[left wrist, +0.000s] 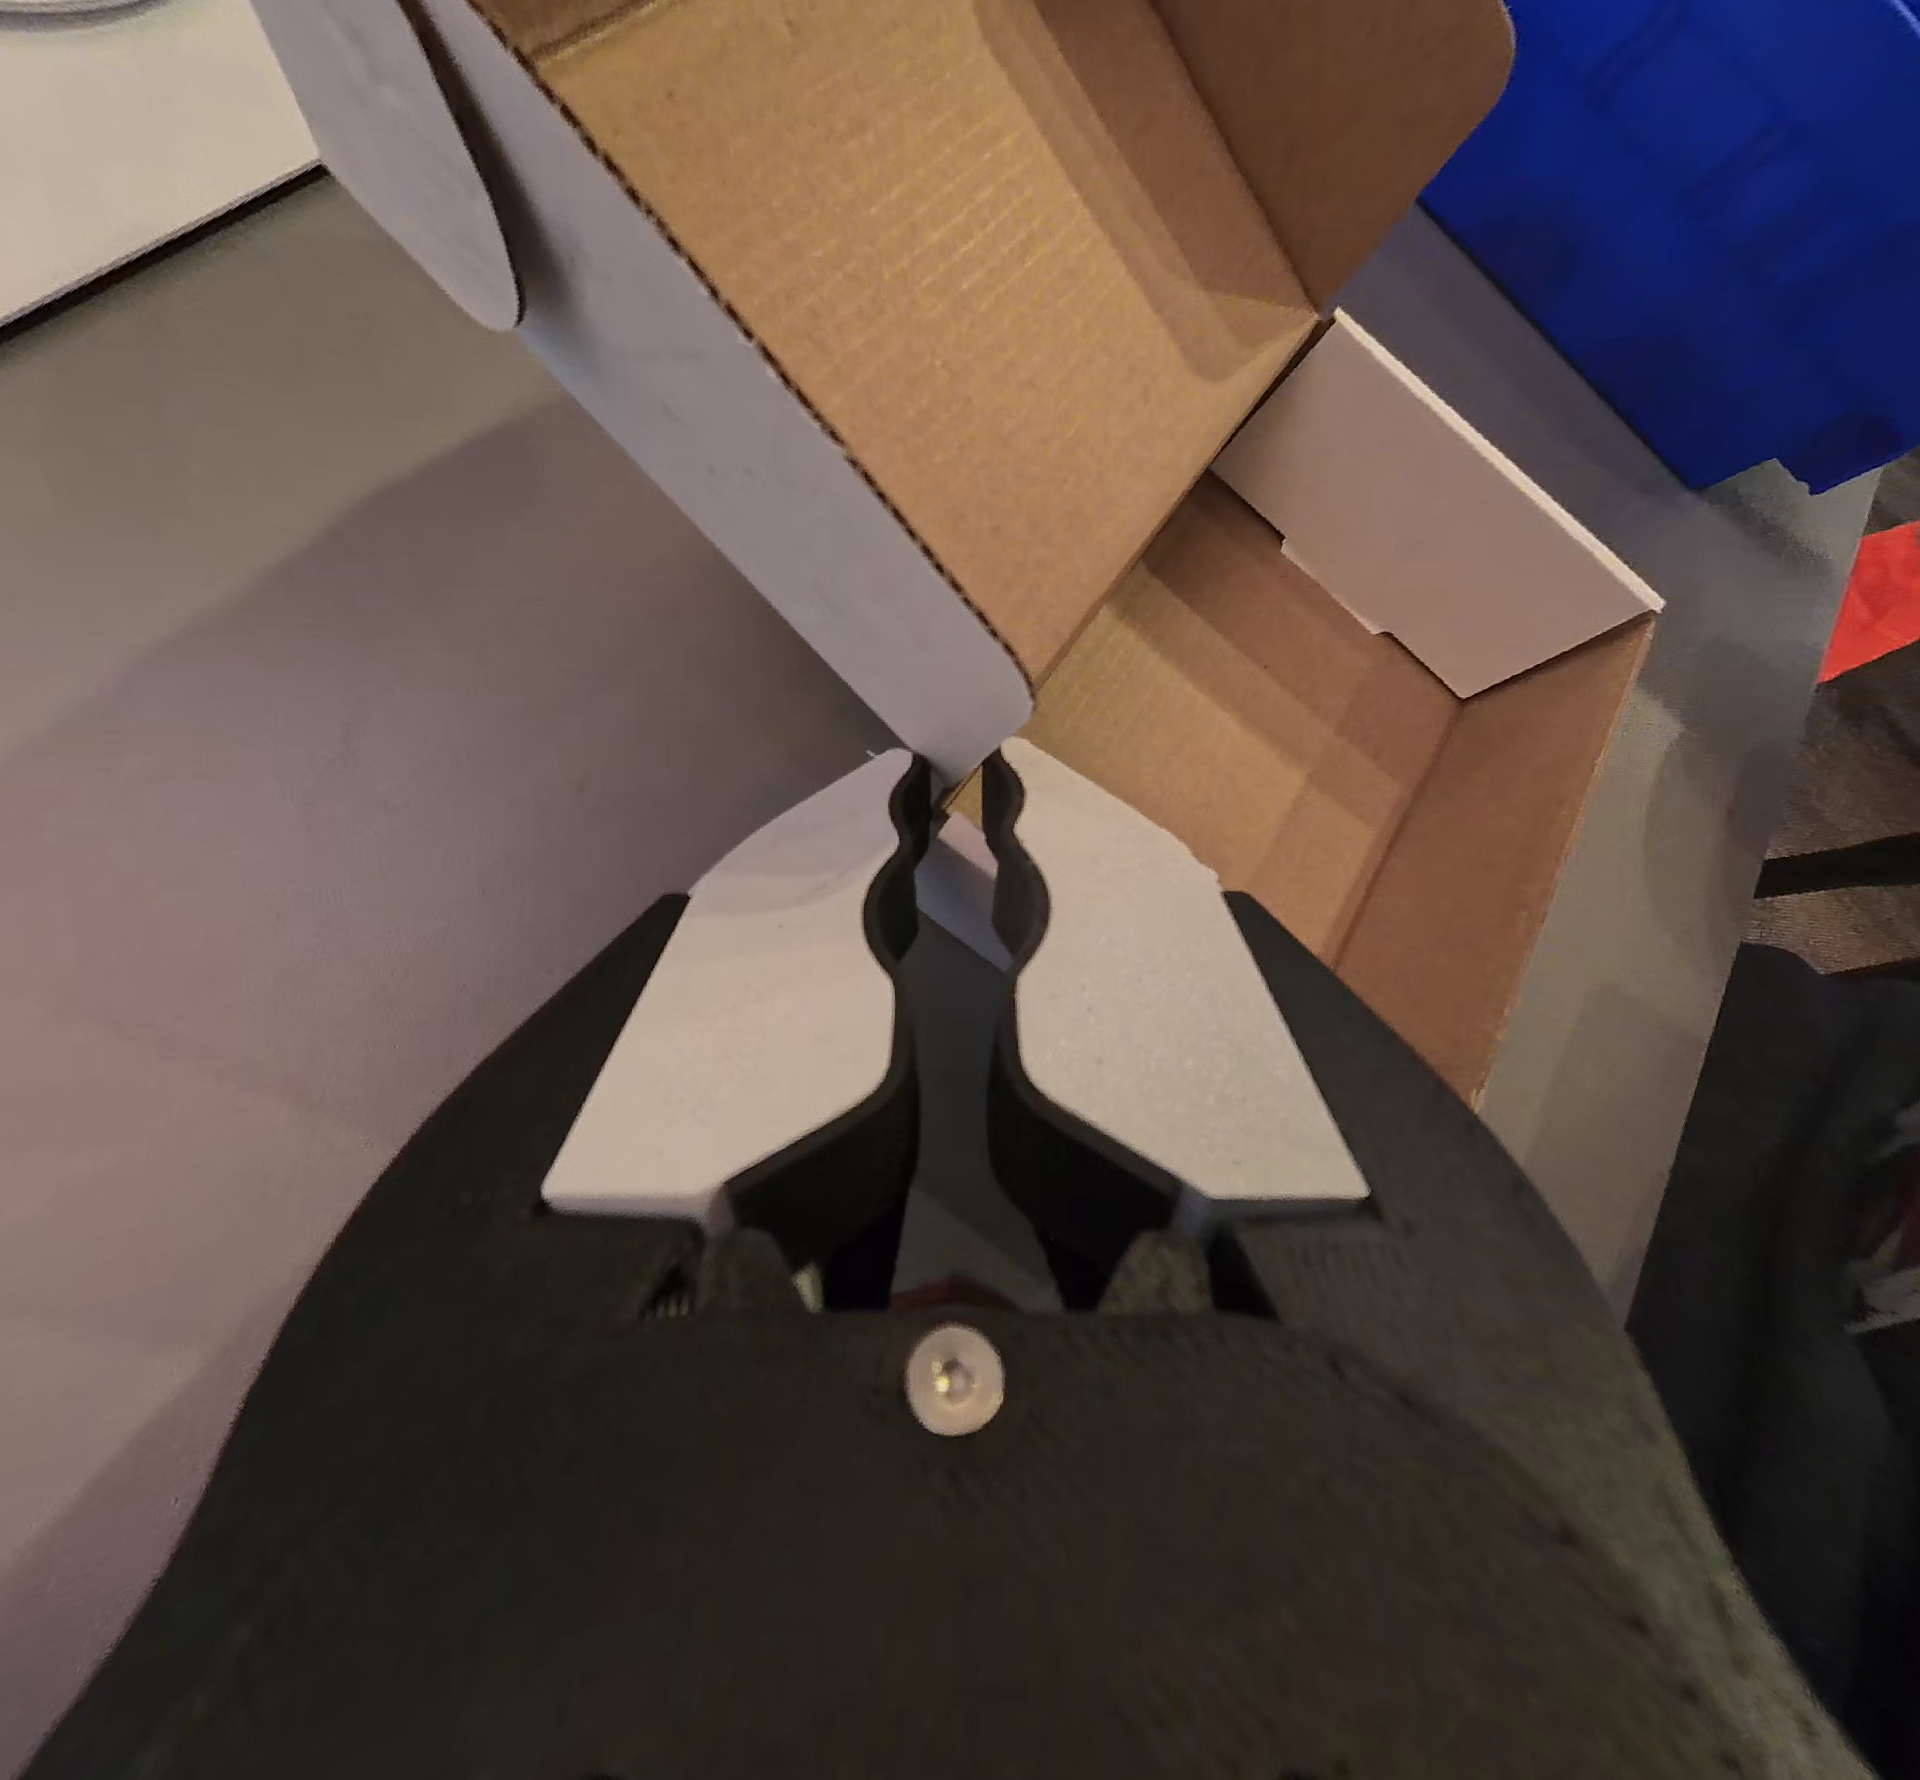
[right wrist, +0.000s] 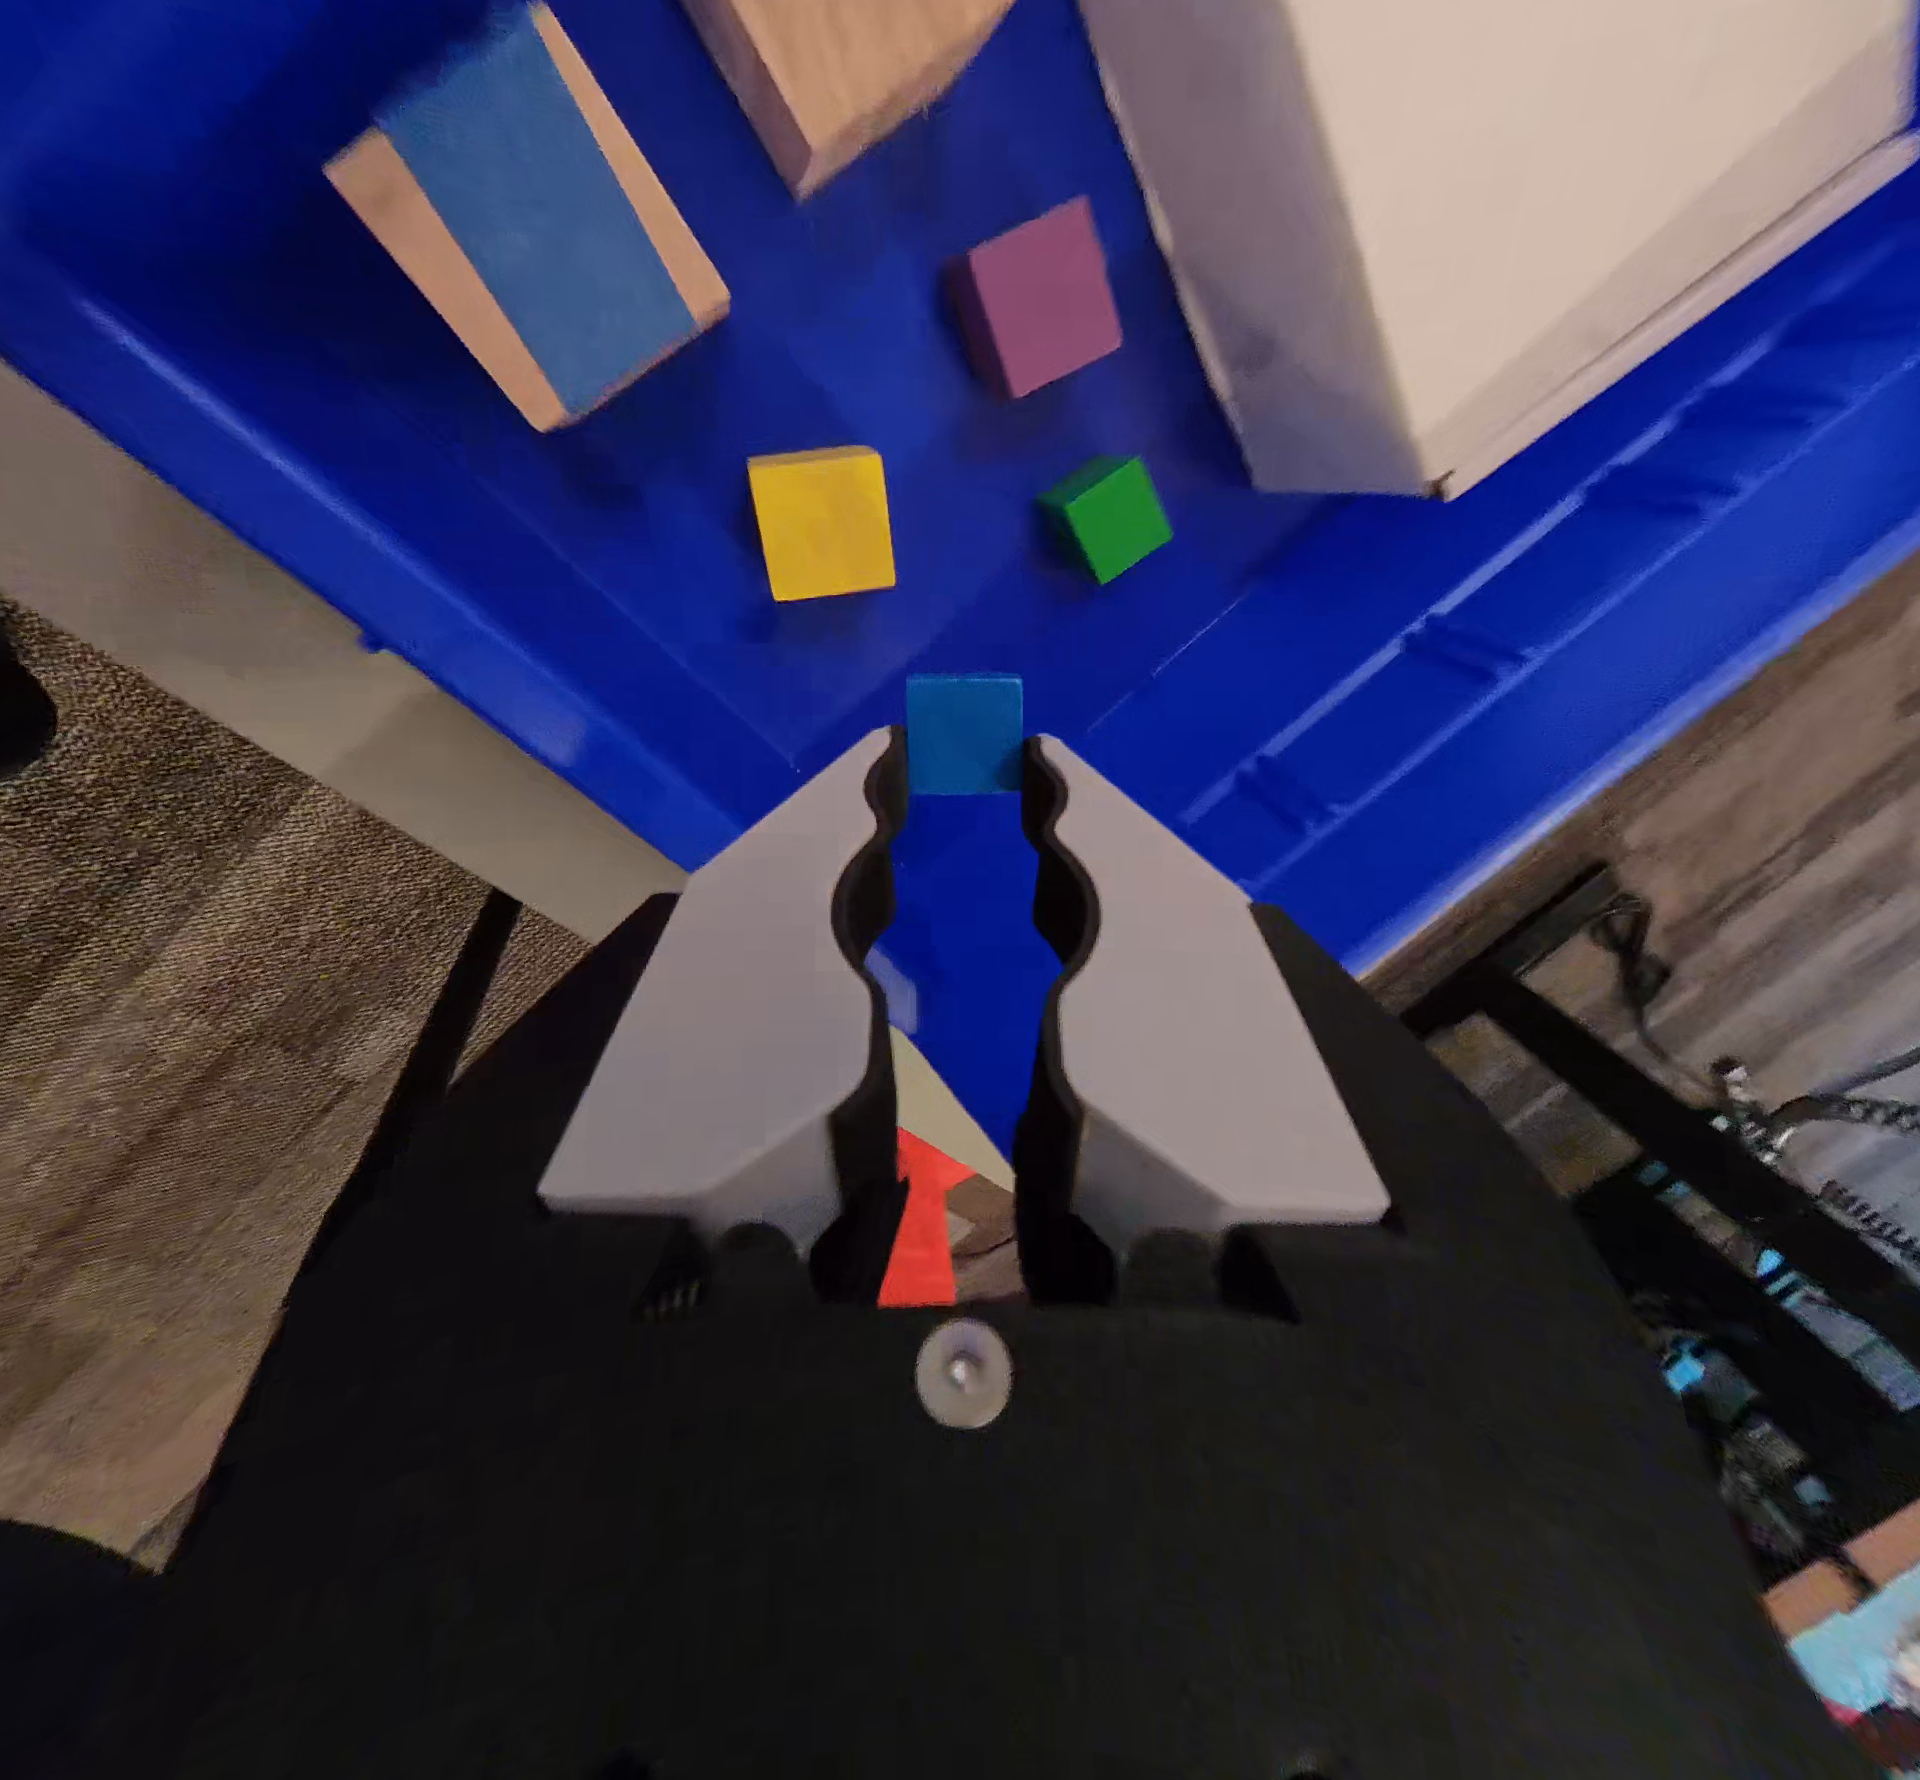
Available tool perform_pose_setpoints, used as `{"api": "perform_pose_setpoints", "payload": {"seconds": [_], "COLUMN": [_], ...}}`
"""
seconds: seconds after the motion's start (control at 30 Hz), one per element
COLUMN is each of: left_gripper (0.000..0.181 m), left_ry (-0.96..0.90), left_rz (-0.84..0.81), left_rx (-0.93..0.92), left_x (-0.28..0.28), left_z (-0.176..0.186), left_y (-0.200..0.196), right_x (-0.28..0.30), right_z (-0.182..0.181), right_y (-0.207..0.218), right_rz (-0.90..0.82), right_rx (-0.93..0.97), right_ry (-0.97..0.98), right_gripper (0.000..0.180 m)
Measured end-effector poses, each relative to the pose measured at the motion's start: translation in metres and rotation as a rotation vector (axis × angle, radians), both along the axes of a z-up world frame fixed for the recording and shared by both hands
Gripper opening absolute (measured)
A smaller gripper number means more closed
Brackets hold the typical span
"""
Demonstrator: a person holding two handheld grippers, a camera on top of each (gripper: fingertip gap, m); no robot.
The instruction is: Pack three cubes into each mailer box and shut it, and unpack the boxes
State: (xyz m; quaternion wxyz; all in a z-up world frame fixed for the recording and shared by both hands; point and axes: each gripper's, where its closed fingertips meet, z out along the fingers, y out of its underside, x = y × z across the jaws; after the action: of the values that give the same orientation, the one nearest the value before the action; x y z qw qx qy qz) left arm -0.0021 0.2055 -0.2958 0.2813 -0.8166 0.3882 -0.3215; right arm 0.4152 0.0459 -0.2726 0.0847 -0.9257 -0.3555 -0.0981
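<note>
In the left wrist view an open mailer box (left wrist: 1195,691), white outside and brown inside, stands on the grey table with its lid (left wrist: 883,276) raised. No cube shows inside it. My left gripper (left wrist: 958,780) is shut on the box's near corner, by the lid's side flap. In the right wrist view my right gripper (right wrist: 961,759) is shut on a small blue cube (right wrist: 963,731) and holds it above the blue bin (right wrist: 1455,650). In the bin lie a yellow cube (right wrist: 823,523), a green cube (right wrist: 1107,519) and a purple cube (right wrist: 1039,296).
The bin also holds a blue-faced wooden block (right wrist: 530,213), a plain wooden block (right wrist: 842,5) and a closed white box (right wrist: 1538,151). The blue bin (left wrist: 1704,151) stands right of the open box in the left wrist view. The table edge (left wrist: 1766,587) is close on the right.
</note>
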Motion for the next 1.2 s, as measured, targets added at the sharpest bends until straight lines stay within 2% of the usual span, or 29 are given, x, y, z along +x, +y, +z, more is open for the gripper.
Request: {"api": "perform_pose_setpoints", "payload": {"seconds": [0.23, 0.37, 0.43, 0.6, 0.67, 0.73, 0.87, 0.9, 0.97, 1.07, 1.2], "left_gripper": [0.009, 0.009, 0.009, 0.010, 0.011, 0.020, 0.040, 0.045, 0.048, 0.053, 0.056], "left_ry": [-0.007, -0.011, -0.013, -0.024, -0.040, -0.076, -0.200, -0.237, -0.298, -0.369, -0.464], "left_rz": [0.003, 0.002, 0.000, -0.004, -0.017, -0.042, -0.093, -0.098, -0.108, -0.094, -0.083], "left_rx": [-0.006, -0.008, -0.014, -0.016, -0.031, -0.058, -0.131, -0.145, -0.162, -0.181, -0.229], "left_x": [0.000, 0.000, 0.000, 0.000, 0.001, 0.004, 0.009, 0.010, 0.008, 0.006, 0.006], "left_z": [0.000, 0.000, 0.000, 0.000, 0.001, 0.004, 0.019, 0.024, 0.033, 0.043, 0.052], "left_y": [0.000, 0.000, 0.000, -0.001, -0.002, -0.005, -0.013, -0.014, -0.015, -0.011, -0.002], "right_x": [0.005, 0.008, 0.014, 0.009, -0.019, -0.066, -0.184, -0.202, -0.231, -0.268, -0.284], "right_z": [-0.042, -0.049, -0.043, 0.009, 0.039, 0.067, 0.097, 0.097, 0.091, 0.077, 0.065], "right_y": [0.001, 0.003, 0.003, 0.005, 0.017, 0.037, 0.072, 0.080, 0.100, 0.122, 0.159], "right_rz": [-0.175, -0.226, -0.246, -0.250, -0.203, -0.130, 0.030, 0.037, 0.036, -0.023, -0.161], "right_rx": [-0.054, -0.063, -0.053, 0.074, 0.182, 0.299, 0.380, 0.371, 0.346, 0.238, 0.240], "right_ry": [0.035, 0.048, 0.019, 0.002, 0.076, 0.197, 0.570, 0.620, 0.708, 0.890, 1.049], "right_gripper": [0.020, 0.020, 0.040, 0.045, 0.043, 0.036, 0.042, 0.049, 0.046, 0.053, 0.061]}}
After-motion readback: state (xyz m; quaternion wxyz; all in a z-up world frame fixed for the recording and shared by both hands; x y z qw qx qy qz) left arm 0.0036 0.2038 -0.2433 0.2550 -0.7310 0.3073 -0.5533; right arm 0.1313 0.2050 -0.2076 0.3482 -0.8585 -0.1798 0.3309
